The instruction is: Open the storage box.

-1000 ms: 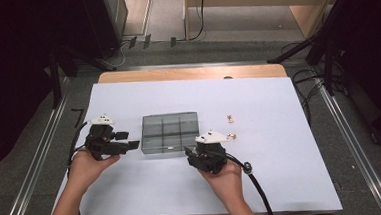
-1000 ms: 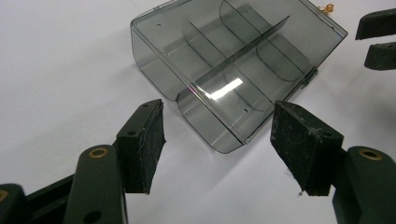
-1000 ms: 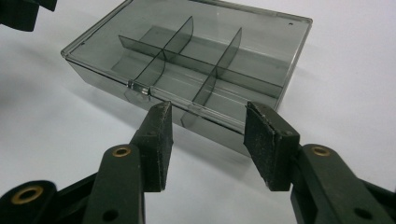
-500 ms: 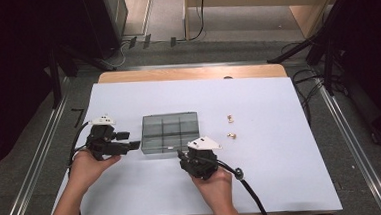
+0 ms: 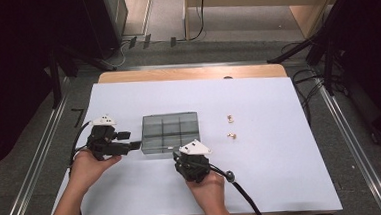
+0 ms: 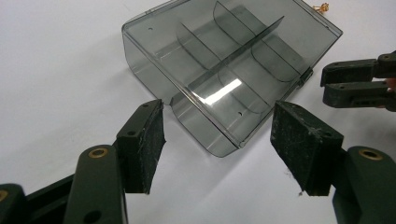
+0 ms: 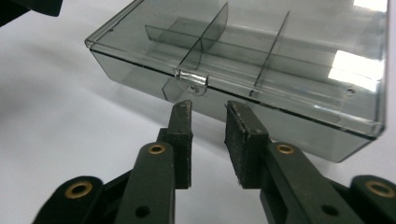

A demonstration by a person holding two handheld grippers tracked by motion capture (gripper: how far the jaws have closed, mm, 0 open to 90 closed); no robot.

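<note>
Smoky plastic box (image 5: 170,133), right gripper (image 7: 208,116) closing nearby

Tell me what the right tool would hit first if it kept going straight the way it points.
Most likely the small latch tab on the front wall of the smoky clear box. The right tool, its jaws just narrowed with nothing between them, points at that wall, just short of it; the exact gap is hard to judge.
</note>
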